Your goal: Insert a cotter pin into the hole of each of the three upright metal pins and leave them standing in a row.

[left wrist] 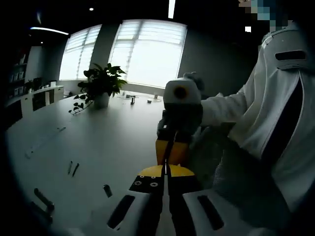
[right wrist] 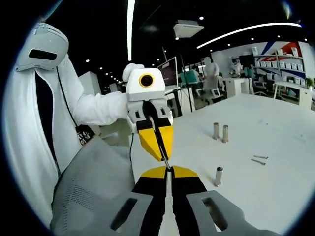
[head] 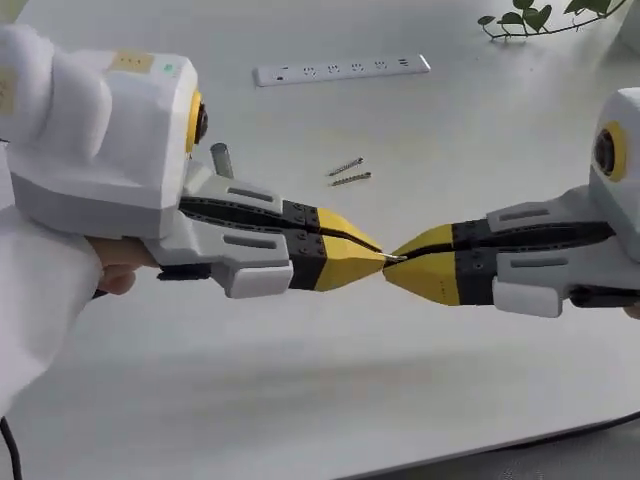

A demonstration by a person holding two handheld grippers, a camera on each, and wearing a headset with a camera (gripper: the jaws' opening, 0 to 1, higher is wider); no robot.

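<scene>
Two yellow-tipped grippers meet tip to tip in mid-air above a white surface. L gripper comes in from the left, R gripper from the right. Both sets of jaws are pressed together. A thin cotter pin bridges the tiny gap between them. Each gripper appears to pinch one end, tho which one really carries it can't be told. This reads as a handover or regrip btwn grippers, w/ no insertion begun.

Doing it well: one gripper should stay clamped until the other has a sure hold, then let go slowly. The receiving jaws should take the looped head so the straight legs stick out free for the hole. Which end is the head is too small to make out.

Further out, two spare cotter pins lie side by side on the surface, beyond the grippers. Three metal pins stand upright, two close together and one apart. A power strip and a plant sit at the far edge.
</scene>
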